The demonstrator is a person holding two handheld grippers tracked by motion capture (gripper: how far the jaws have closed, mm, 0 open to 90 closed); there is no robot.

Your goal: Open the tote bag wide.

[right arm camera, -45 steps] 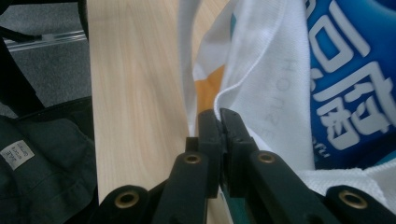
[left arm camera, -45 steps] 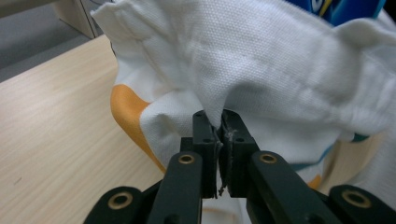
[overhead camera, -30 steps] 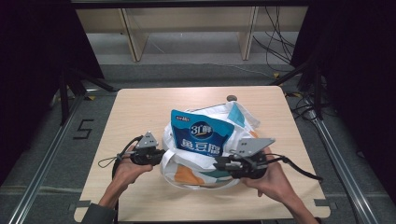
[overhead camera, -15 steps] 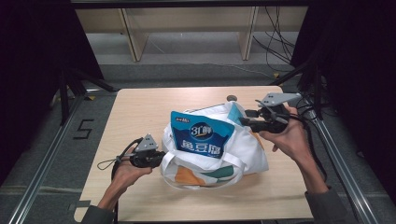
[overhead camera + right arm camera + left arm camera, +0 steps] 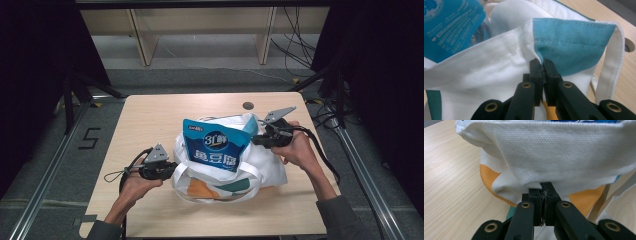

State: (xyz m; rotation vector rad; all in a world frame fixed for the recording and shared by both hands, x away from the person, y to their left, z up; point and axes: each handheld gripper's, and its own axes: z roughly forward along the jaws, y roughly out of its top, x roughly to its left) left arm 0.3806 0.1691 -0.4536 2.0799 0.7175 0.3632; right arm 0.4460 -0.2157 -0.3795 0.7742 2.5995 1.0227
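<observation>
Lab: railed table (image 5: 150, 120), black curtains (image 5: 45, 45), cables (image 5: 295, 30).

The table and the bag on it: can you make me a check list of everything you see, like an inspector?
Surface: light wooden table, bare apart from the bag; a small round hole near the far edge.
Job's things: white cloth bag with orange and teal patches; blue packet standing up out of its mouth.
Clutter: nothing seen.
Grippers: left gripper shut on the bag's near-left rim; right gripper just closed on the far-right rim by the teal patch.
Cables: one trails from each gripper; more lie on the floor at the far right.
Surroundings: grey floor, metal rails, a marked 5, wooden shelving behind.
</observation>
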